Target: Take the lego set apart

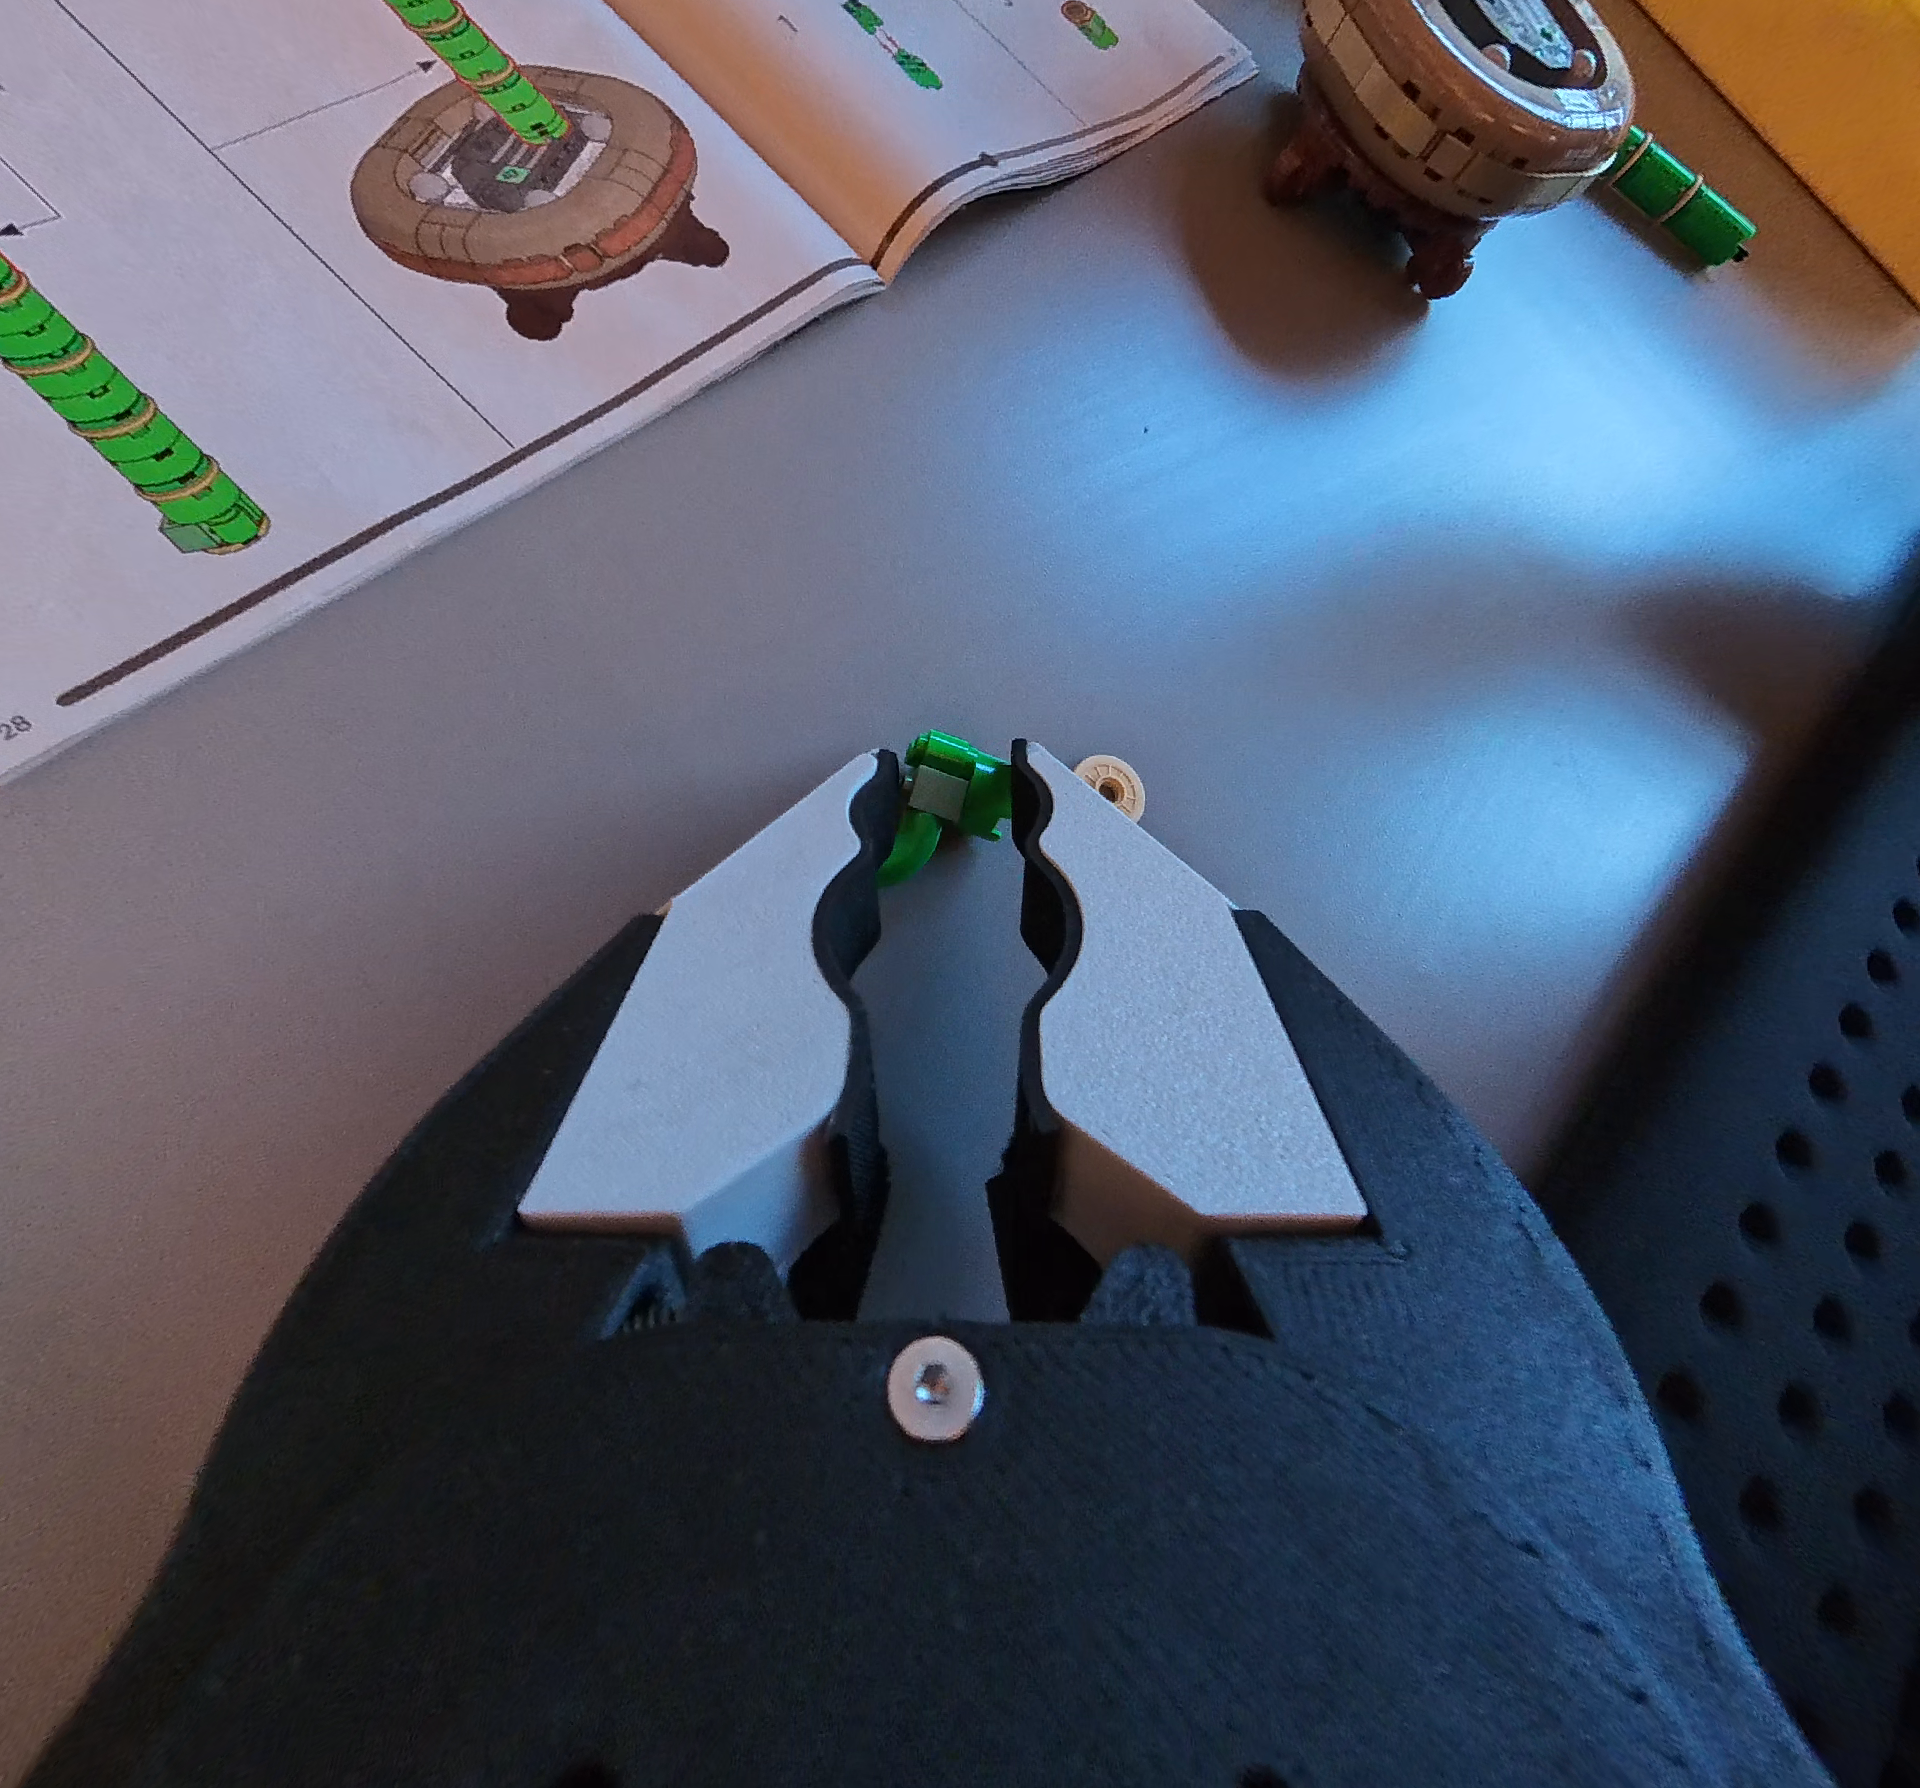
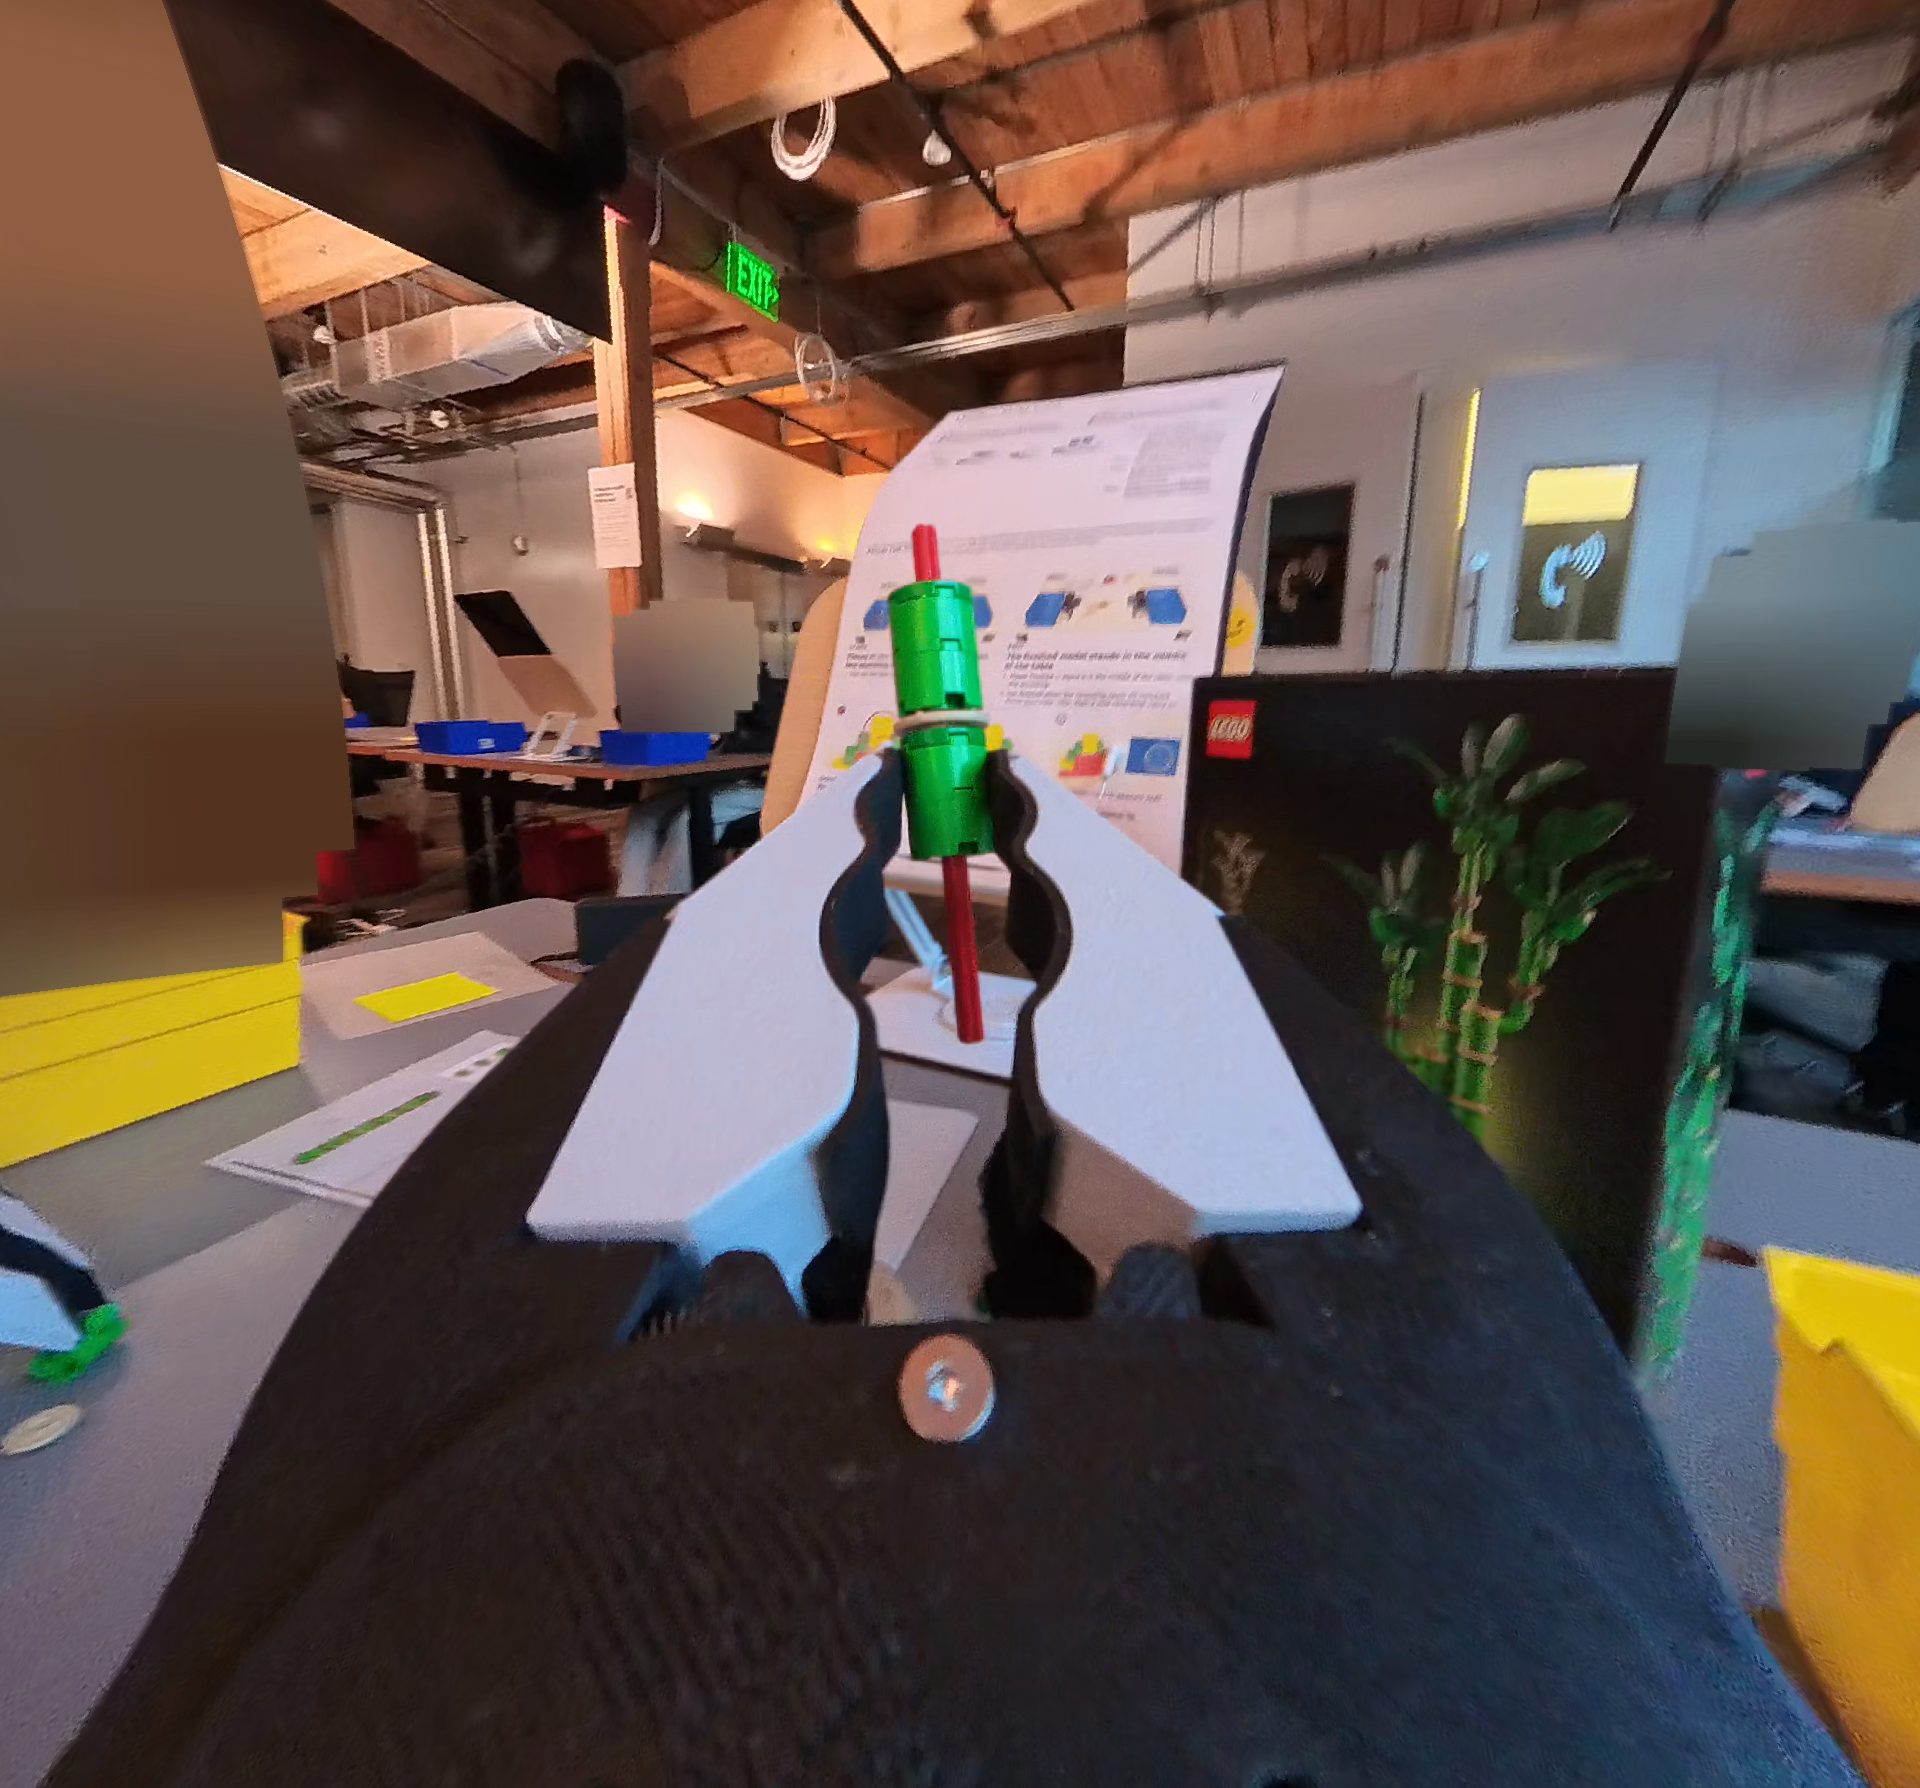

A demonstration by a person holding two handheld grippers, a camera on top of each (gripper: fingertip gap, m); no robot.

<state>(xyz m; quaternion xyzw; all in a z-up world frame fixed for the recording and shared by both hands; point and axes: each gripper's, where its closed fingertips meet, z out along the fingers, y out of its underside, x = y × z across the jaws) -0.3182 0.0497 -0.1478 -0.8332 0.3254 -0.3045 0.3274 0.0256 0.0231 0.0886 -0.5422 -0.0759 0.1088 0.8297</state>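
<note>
My left gripper (image 1: 951,782) is low over the grey table (image 1: 1247,543), shut on a small green lego piece (image 1: 951,793) with a grey block on it. A tan round disc (image 1: 1112,788) lies just right of its fingertips. The tan lego pot base (image 1: 1455,76) lies tipped on its side at the far right, with a short green stalk segment (image 1: 1673,195) beside it. My right gripper (image 2: 945,782) is raised in the air, shut on a green stalk section (image 2: 935,699) threaded on a red axle (image 2: 961,949) that stands nearly upright.
An open instruction booklet (image 1: 416,180) covers the far left of the table. A yellow box (image 1: 1766,24) is at the far right. A dark lego box (image 2: 1455,907), a standing printed sheet (image 2: 1091,543), a yellow tray (image 2: 135,1042) and a yellow bin (image 2: 1849,1426) surround the work area. There is about 40 cm between the tips of the two grippers. About 20 cm separates my left fingertips from the tan lego pot base (image 1: 1455,76).
</note>
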